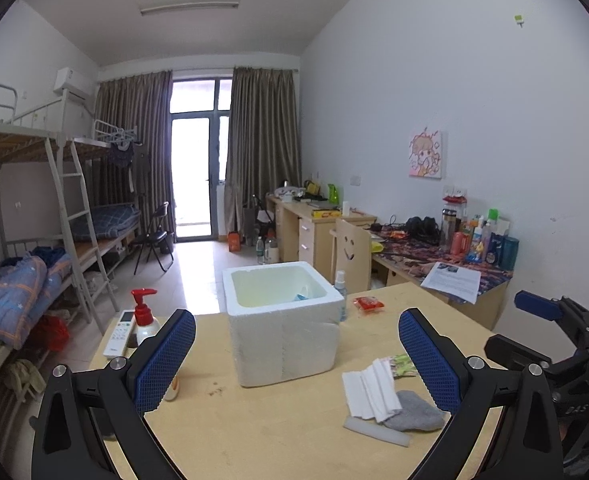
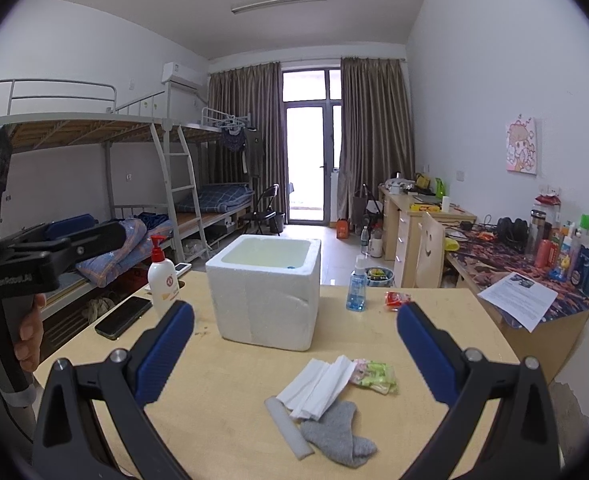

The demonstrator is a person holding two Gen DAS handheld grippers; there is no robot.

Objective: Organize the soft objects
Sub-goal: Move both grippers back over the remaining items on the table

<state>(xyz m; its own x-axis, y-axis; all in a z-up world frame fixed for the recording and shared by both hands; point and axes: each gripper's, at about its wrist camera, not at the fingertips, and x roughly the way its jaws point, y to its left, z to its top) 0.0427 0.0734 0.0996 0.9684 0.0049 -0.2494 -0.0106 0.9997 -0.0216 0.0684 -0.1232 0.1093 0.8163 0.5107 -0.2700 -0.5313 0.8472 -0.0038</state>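
**Soft pile sits ahead of my right gripper, foam box beyond**

On the desk [image 2: 222, 392], my right gripper [image 2: 294, 344] hangs above the near edge with its blue pads spread wide and nothing between them. The grey sock [image 2: 340, 434] lies low and just right of centre in its view, touching a stack of folded white tissues [image 2: 318, 386] and a pale foam strip [image 2: 288, 428] whose long axis runs diagonally, far-left to near-right. A green-and-pink packet [image 2: 376, 376] rests just beside the tissues. My left gripper [image 1: 296, 354], equally wide open and empty, sees the same pile off toward its right pad, so I judge the right the nearer one for the pick. The white foam box [image 2: 266, 292] stands open-topped past the pile, slightly left of it, with something small and blue already inside; a carry would run forward and a little left
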